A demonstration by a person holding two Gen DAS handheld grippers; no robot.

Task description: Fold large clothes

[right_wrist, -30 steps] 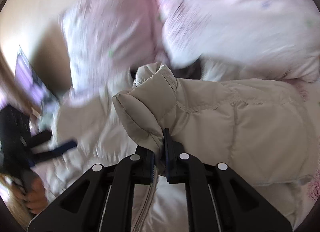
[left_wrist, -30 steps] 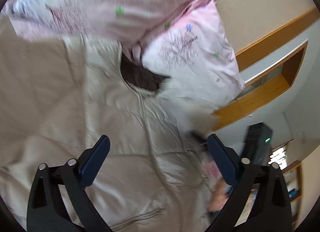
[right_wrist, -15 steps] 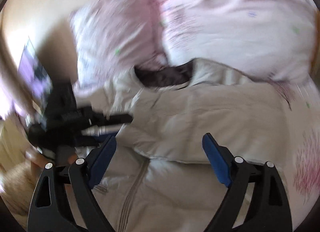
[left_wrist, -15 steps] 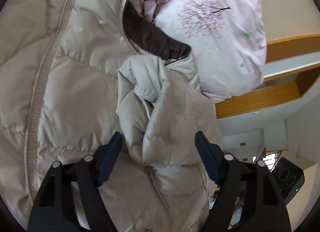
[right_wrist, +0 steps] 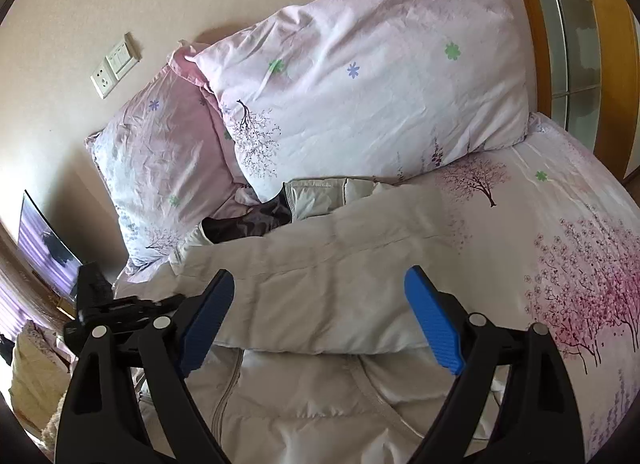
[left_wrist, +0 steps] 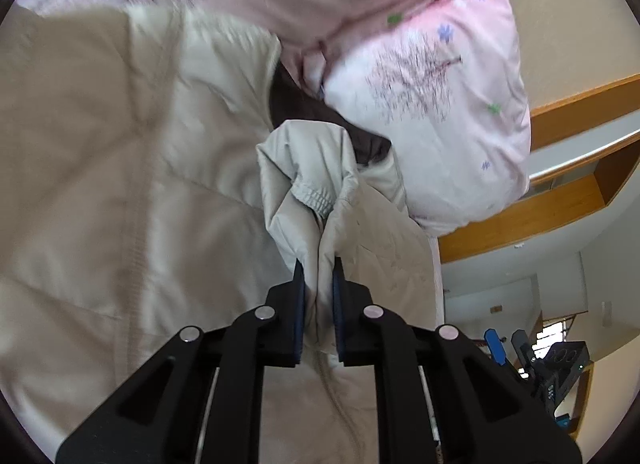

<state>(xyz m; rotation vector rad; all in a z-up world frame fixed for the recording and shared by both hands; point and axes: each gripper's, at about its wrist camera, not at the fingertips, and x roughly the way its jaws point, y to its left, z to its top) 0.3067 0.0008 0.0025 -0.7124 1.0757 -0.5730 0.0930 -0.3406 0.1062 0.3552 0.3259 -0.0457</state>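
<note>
1. Pinching the sleeve cuff (left_wrist: 316,192) at frame centre, the left gripper (left_wrist: 318,284) is clenched on it.
2. Right gripper (right_wrist: 320,316), lower frame: released, blue pads (right_wrist: 434,320) spread wide above the folded sleeve.
3. Beige puffer jacket (right_wrist: 320,288) lies on the floral bed sheet (right_wrist: 560,232), collar against 2 pillows (right_wrist: 360,76) in the upper frame.

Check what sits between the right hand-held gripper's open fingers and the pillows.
In the right wrist view, the right hand-held gripper faces the folded-over sleeve of the beige puffer jacket, then its dark-lined collar, then the pillows.
</note>
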